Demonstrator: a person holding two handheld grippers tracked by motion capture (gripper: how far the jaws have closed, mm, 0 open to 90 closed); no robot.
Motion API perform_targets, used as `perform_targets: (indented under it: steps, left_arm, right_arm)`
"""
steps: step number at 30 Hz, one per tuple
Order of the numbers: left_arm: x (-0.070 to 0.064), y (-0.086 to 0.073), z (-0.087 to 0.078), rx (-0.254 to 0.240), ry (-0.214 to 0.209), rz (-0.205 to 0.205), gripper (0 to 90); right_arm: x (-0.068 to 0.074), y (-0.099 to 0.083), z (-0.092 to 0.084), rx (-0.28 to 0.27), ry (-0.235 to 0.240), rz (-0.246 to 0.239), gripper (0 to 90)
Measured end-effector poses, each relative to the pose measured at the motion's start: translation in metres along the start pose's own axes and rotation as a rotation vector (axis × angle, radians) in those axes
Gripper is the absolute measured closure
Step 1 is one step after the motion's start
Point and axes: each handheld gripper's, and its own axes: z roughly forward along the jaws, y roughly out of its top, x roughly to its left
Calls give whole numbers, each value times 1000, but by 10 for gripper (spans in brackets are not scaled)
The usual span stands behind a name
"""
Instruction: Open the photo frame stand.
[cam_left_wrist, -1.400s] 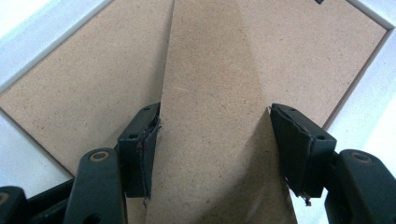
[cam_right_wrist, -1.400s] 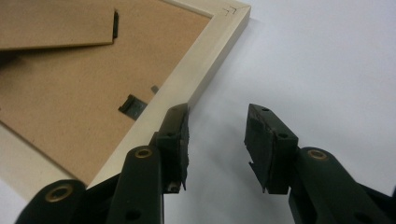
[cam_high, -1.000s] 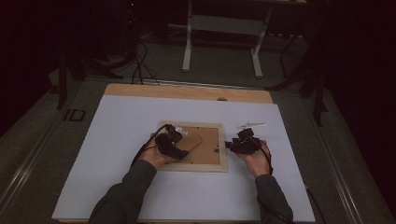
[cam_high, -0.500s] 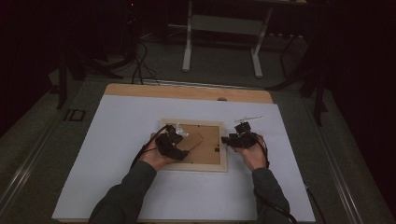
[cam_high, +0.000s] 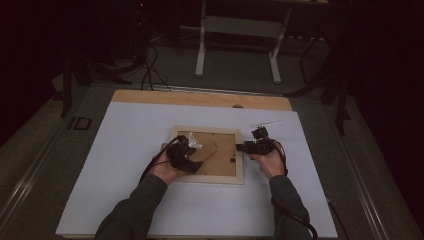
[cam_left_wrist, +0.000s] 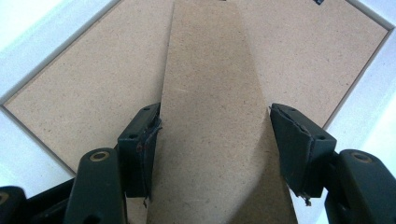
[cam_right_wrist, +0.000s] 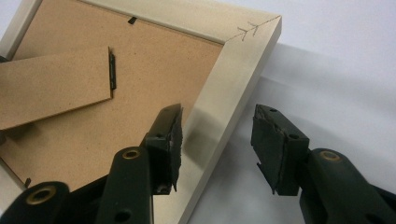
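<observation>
A pale wooden picture frame (cam_high: 239, 170) lies face down on the white table cover, its brown backing board (cam_high: 220, 162) up. My left gripper (cam_high: 189, 151) is over the frame's left part. It is shut on the brown fibreboard stand strut (cam_left_wrist: 210, 60), and both pads of the left gripper (cam_left_wrist: 215, 112) lie against the strut's long edges. My right gripper (cam_high: 246, 147) is at the frame's right rail (cam_right_wrist: 219, 70). The right gripper (cam_right_wrist: 218, 112) is open and its jaws have just been opening. They straddle the rail, and the outer pad is clear of it.
The white cover (cam_high: 125, 150) has free room on all sides of the frame. A thin pale stick (cam_high: 267, 123) lies beyond my right hand. The bare wooden table edge (cam_high: 200, 98) runs along the far side. A metal stand (cam_high: 240, 30) and cables are on the floor behind.
My right gripper has shifted slightly toward the far side along the frame's right rail. The left hand and the strut have kept still.
</observation>
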Motion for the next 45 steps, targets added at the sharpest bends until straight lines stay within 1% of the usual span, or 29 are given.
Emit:
perform_targets:
  steps: [3, 7, 9, 13, 18, 21, 23, 25, 26, 28, 29, 33, 37, 45]
  left_arm:
    - [-2, 0, -2, -10, 13, 13, 387]
    - [-4, 0, -3, -19, 20, 21, 387]
    - [-5, 0, -4, -22, 32, 32, 387]
    - [-9, -2, -7, -45, 55, 52, 387]
    - [-13, -5, -8, -75, 74, 68, 387]
    - [-14, -5, -9, -89, 83, 85, 387]
    - [-15, -5, -9, -95, 89, 95, 387]
    - [-15, -5, -9, -102, 91, 96, 387]
    - [-15, -6, -10, -100, 97, 103, 387]
    - [-15, -6, -9, -113, 94, 100, 387]
    - [-15, -6, -9, -111, 98, 107, 387]
    - [-15, -5, -9, -118, 97, 102, 387]
    - [-14, -5, -8, -121, 83, 85, 386]
    - [-11, -5, -7, -107, 61, 67, 383]
  right_arm:
    - [-1, 2, 1, 8, 6, 5, 516]
    - [-2, 6, 1, 9, 22, 14, 517]
    - [-3, 8, 1, 17, 35, 20, 516]
    - [-4, 9, 3, 30, 57, 35, 512]
    - [-8, 10, 1, 28, 97, 64, 510]
    - [-12, 11, 1, 29, 140, 93, 503]
    - [-13, 11, 1, 27, 146, 97, 501]
    - [-14, 12, 0, 27, 156, 103, 513]
    - [-14, 11, -1, 23, 159, 110, 527]
    - [-17, 10, -3, 14, 168, 129, 563]
    - [-17, 10, -5, 9, 173, 131, 565]
    - [-16, 10, -8, 1, 162, 130, 570]
    - [-15, 11, -10, -3, 146, 132, 576]
    - [-13, 10, -11, -22, 132, 158, 587]
